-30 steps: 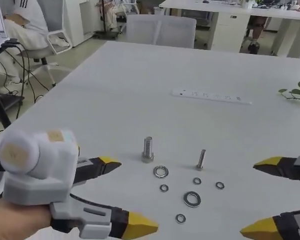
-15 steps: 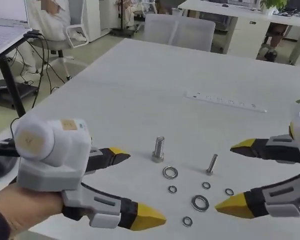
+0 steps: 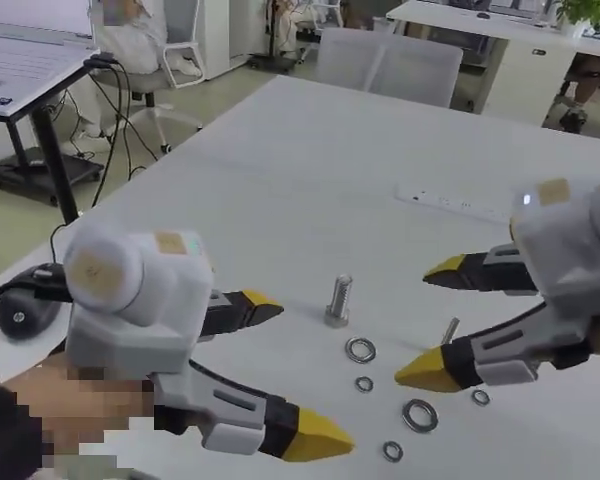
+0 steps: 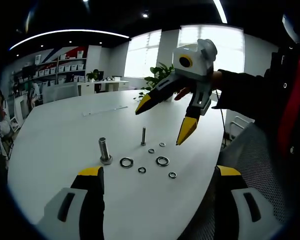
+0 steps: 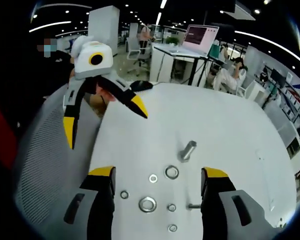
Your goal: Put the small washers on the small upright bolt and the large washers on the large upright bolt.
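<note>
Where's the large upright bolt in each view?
Head view: large bolt just below centre.
Left gripper view: large bolt left of centre, lower half.
Right gripper view: large bolt right of centre, leaning in the picture.
Shared landmark: the large washer lying nearest the bolt, not touching it.

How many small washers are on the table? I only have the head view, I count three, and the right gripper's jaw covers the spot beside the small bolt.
Observer: Four. The left gripper view shows a fourth small washer lying close by the small bolt.
Operator: Is that bolt standing, with anything on it?
Observer: In the left gripper view it stands upright, with no washer on it.
</note>
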`<state>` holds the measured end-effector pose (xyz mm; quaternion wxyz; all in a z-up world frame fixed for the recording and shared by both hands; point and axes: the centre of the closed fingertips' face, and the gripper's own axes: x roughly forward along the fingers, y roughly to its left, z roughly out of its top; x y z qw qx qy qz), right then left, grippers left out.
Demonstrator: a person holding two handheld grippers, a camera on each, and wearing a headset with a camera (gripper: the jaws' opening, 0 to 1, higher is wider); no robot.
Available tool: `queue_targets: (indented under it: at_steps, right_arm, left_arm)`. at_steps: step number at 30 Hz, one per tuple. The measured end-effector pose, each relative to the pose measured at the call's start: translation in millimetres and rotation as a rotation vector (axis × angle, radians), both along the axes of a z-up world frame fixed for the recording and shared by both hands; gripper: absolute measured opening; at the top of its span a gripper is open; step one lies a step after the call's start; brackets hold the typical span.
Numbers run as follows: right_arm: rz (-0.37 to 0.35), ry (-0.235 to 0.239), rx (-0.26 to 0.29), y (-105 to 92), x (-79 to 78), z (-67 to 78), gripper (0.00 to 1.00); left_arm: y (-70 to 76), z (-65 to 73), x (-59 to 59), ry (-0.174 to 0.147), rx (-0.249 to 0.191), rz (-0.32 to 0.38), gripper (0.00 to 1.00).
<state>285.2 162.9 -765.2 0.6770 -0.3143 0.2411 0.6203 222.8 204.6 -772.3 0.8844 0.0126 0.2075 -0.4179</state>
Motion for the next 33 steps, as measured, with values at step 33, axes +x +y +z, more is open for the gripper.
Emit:
queue_targets:
  at_steps: [33]
  right_arm:
    - [-0.011, -0.031, -0.24, 24.9, 40.0, -69.0, 0.47]
  left_arm:
    - [18.3, 10.5, 11.1, -0.045, -0.02, 0.078, 0.9]
